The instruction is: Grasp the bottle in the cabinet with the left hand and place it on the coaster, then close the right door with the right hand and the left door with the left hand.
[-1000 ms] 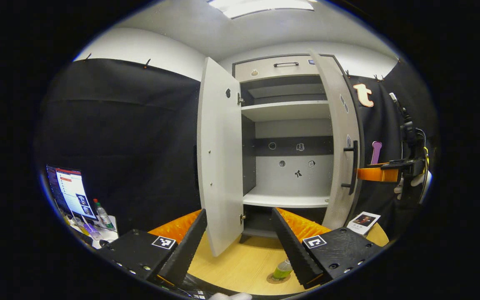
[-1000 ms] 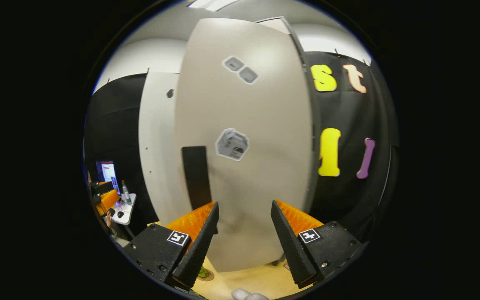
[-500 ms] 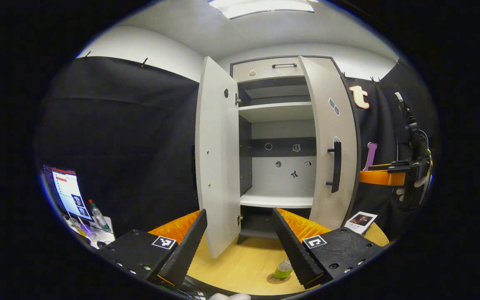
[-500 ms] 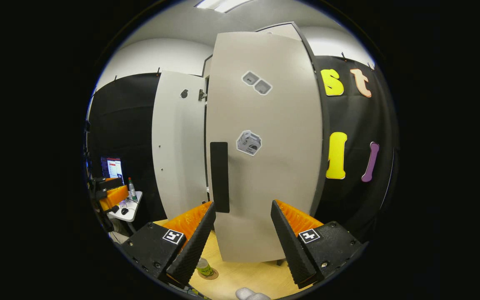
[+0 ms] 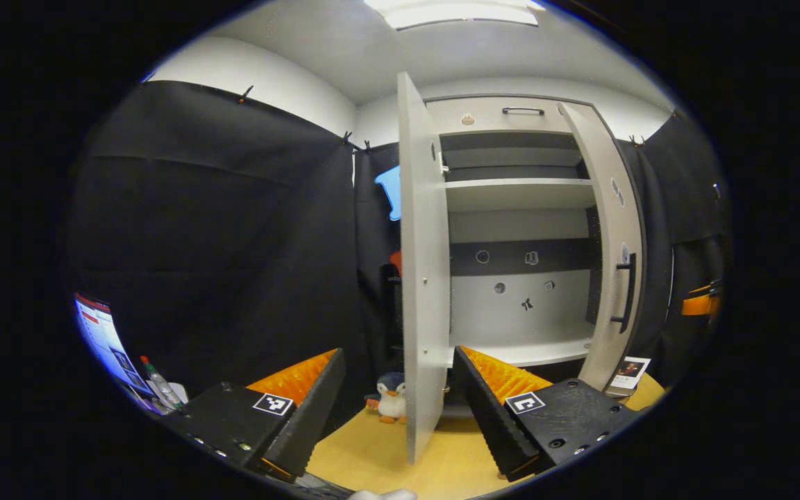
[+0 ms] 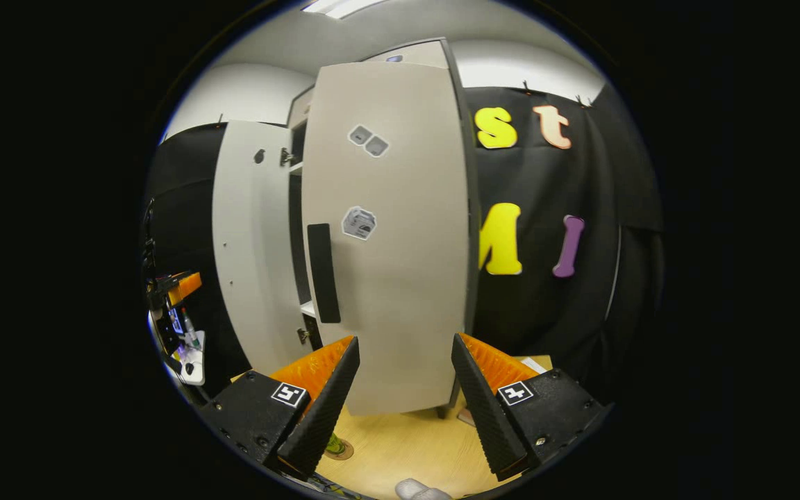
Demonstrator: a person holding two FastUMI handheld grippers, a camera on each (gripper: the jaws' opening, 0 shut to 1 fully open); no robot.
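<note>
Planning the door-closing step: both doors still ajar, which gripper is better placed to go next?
Probably right. The right gripper faces the right door close up, open, while the left gripper only meets the left door edge-on.

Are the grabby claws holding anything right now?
No, nothing is held. The left gripper is open, its fingers either side of the pale grey left cabinet door. The right gripper is open too, facing the pale grey right cabinet door.

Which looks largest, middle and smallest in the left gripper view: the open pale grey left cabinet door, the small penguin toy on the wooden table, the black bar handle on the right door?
1. Open pale grey left cabinet door, though its nearness to the camera enlarges it.
2. Black bar handle on the right door.
3. Small penguin toy, shorter than the handle but wider; these two rank less surely.
</note>
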